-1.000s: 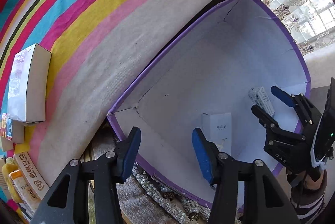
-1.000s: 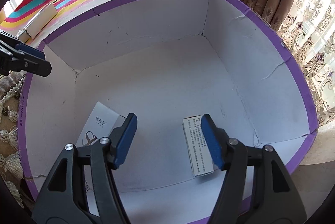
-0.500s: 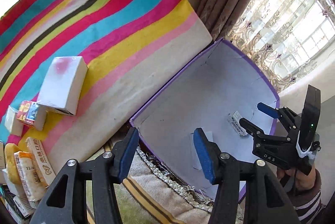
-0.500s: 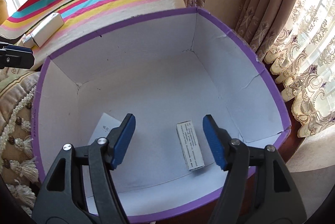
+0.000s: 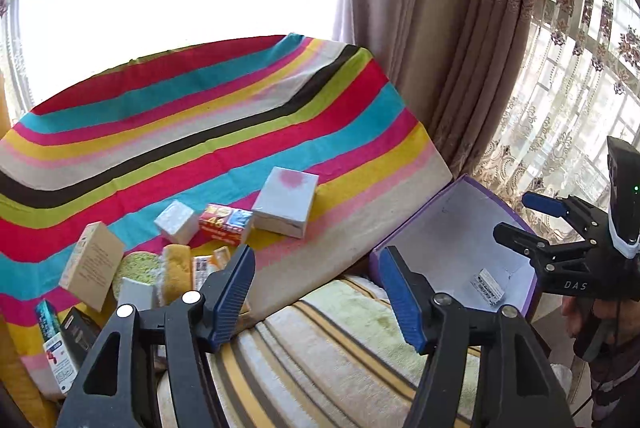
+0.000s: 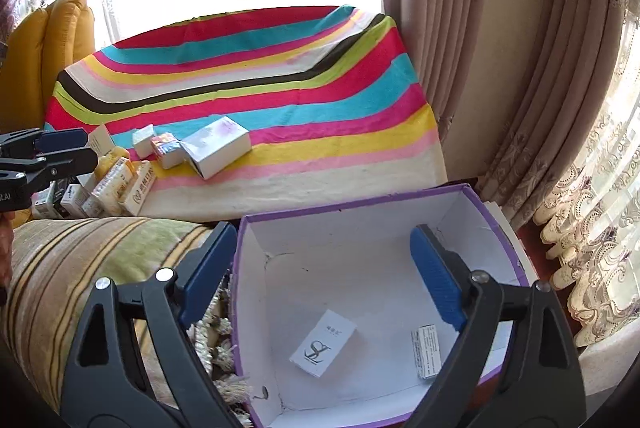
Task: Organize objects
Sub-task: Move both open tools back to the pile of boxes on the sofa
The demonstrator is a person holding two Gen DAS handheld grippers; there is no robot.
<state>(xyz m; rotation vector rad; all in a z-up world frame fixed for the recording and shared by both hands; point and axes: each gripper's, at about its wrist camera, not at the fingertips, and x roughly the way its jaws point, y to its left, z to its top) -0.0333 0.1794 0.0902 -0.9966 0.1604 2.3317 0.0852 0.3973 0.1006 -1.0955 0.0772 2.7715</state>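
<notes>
Both the left gripper and the right gripper are wide open and hold nothing. Two small boxes lie in the purple box, probably dropped there. More boxes wait on the striped cloth, so the left gripper points that way.

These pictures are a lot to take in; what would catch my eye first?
Probably the striped cloth, in bright bands of red, teal, yellow and pink, spread across the background with a cluster of small boxes on its near-left part. Next, the purple-rimmed bin in front, white inside, holding two small cartons. Both hand-held grippers, left and right, are open and empty.
</notes>
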